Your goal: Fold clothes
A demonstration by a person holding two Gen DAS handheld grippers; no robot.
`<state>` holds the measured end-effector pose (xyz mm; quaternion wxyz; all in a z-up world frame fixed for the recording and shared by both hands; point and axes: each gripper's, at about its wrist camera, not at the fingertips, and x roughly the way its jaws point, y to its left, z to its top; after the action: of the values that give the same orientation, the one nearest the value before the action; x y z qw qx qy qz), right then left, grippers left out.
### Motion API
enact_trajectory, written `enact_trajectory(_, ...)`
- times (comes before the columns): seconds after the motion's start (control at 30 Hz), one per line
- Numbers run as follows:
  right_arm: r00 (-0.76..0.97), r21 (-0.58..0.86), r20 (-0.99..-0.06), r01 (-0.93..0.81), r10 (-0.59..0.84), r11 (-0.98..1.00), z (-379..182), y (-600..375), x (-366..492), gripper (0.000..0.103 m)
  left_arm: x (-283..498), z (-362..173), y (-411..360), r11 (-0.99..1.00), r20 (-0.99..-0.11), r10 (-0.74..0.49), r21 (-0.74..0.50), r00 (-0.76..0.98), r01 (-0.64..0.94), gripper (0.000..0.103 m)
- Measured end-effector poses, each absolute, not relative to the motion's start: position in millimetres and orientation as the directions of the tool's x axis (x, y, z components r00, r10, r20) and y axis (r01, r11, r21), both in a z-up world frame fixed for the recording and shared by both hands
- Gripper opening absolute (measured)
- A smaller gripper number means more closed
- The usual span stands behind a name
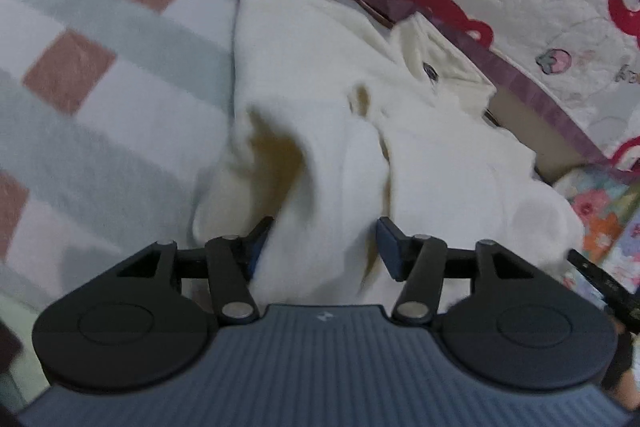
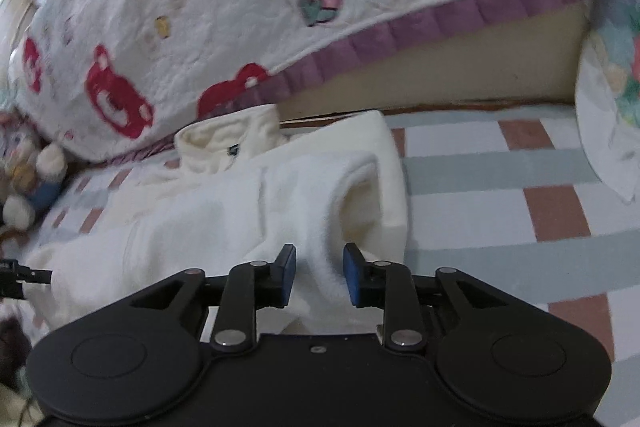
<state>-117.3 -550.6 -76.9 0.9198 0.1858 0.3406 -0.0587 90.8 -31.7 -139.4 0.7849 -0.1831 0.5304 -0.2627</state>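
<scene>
Two claws, both over one white fleece garment point(image 1: 420, 163) spread on checked bedding point(image 1: 100, 75). Left claw point(image 1: 320, 247): jaws apart, raised fold of fleece between the pads, right pad clear of the cloth, left pad at the cloth edge; grip not confirmed. Right claw point(image 2: 320, 275): jaws apart, narrow ridge of fleece between the blue pads point(image 2: 354, 277), gaps visible either side. Collar with dark button beyond both claws, beside a quilt point(image 2: 224, 7) with red bear print. Soft toy point(image 2: 28, 183) far left of right claw.
</scene>
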Motion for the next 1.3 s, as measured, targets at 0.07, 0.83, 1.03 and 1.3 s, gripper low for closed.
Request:
enact_trajectory(0.07,0.757,0.276,-0.652,0.197,0.033,0.941,-74.7,-541.1,-118.9,0.045,88.7,-137.9,-31.5,0.797,-0.739,-0.604,-0.556,0.298,0.235,0.055)
enact_trajectory(0.83,0.806,0.168,-0.591,0.097,0.021,0.981,-78.6,-509.9,-123.3,0.011,76.6,-101.9,-61.2,0.777,-0.664,-0.591,-0.316,0.458,0.545,0.009)
enact_trajectory(1.03,0.83,0.155,-0.557,0.136,-0.028,0.979,-57.2,-517.9,-123.6,0.01,85.4,-89.1,-58.4,0.793,-0.596,-0.589,-0.294,0.546,0.534,0.008)
enact_trajectory(1.3,0.84,0.15,-0.542,0.128,-0.027,0.98,-51.9,-524.5,-113.6,0.01,80.9,-83.9,-65.9,0.833,-0.586,-0.523,-0.199,0.619,0.516,0.008)
